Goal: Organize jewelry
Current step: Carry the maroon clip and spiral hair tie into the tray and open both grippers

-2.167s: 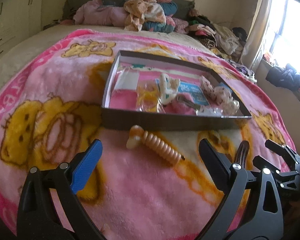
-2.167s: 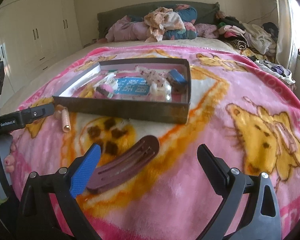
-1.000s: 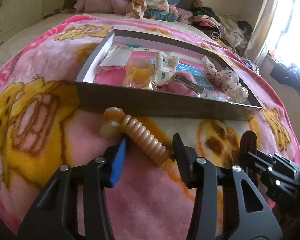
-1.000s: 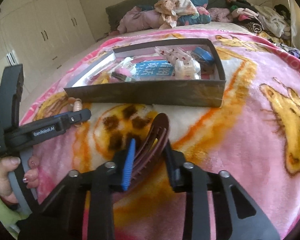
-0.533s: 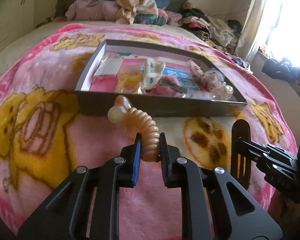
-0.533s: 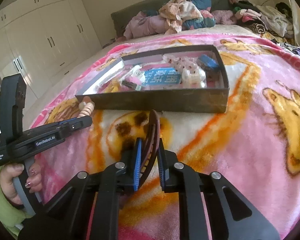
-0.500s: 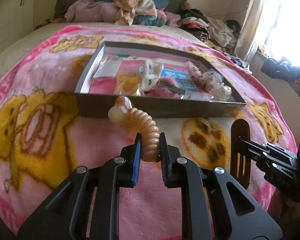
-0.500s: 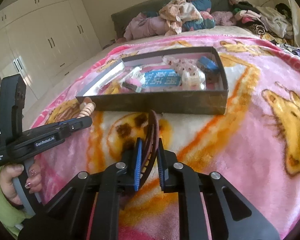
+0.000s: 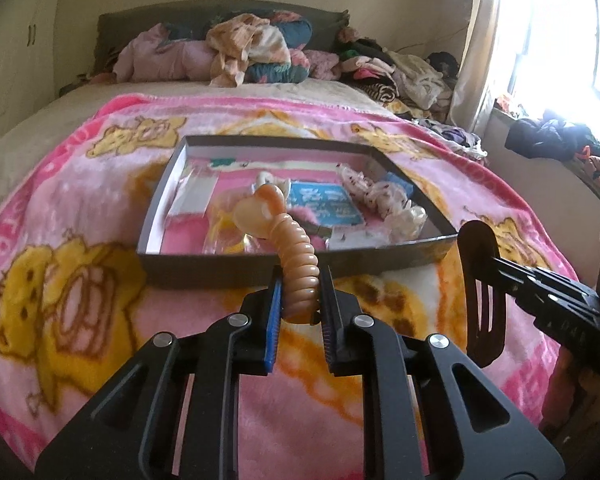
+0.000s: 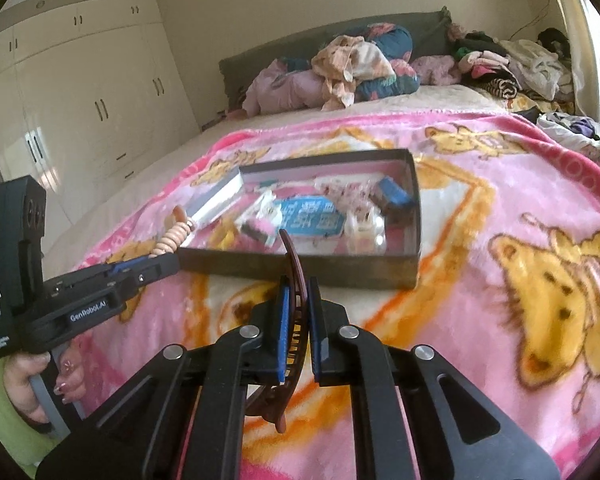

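Note:
My left gripper [image 9: 299, 280] is shut on an orange ribbed hair clip [image 9: 290, 248] and holds it raised in front of the dark shallow box [image 9: 228, 266]. The clip's rounded head [image 9: 260, 212] reaches over the box's near wall. My right gripper [image 10: 296, 292] is shut on a dark brown flat hair clip [image 10: 291, 268], held on edge just short of the box [image 10: 300, 266]. That clip also shows in the left wrist view [image 9: 478, 292], and the orange clip in the right wrist view [image 10: 176, 236]. The box holds several hair accessories and a blue card [image 9: 324, 204].
The box lies on a pink bear-print blanket [image 9: 80, 300] spread over a bed. A heap of clothes [image 9: 252, 52] lies at the headboard and along the right side. White wardrobes [image 10: 80, 92] stand at the left. A window [image 9: 560, 40] is at the right.
Both grippers closed on their clips and lifted them off the blanket. They have since risen higher and moved toward the box; the orange clip's head now hangs over the near wall.

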A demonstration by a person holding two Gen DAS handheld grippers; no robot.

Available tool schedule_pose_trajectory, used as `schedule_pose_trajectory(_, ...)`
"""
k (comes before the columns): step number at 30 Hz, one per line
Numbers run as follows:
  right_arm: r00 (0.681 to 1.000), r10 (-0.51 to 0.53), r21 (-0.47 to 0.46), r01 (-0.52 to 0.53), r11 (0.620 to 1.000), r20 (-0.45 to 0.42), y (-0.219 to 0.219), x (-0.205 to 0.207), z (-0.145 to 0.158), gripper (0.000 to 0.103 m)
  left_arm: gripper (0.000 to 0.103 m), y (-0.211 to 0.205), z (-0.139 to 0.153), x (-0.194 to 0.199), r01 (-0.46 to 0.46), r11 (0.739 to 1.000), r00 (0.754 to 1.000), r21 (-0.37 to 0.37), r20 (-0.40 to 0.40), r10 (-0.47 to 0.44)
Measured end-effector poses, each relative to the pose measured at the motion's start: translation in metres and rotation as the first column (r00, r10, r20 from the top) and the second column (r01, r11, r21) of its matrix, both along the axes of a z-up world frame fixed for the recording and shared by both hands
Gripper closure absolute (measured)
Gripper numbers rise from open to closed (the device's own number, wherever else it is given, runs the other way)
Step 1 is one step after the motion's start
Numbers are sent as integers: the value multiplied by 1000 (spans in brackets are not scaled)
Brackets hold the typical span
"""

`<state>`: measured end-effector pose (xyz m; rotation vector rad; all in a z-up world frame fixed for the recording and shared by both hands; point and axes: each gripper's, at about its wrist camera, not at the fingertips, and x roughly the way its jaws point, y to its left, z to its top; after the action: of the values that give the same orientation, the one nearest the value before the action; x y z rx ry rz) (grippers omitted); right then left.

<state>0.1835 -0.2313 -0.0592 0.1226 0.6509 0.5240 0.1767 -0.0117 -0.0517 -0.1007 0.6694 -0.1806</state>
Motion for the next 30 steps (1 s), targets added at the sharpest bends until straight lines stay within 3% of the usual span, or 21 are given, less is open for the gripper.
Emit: schedule_pose_trajectory(30, 994, -102, -33, 103, 994, 34, -16, 81, 19, 94, 92, -14, 7, 67, 23, 999, 1000, -29, -11, -23)
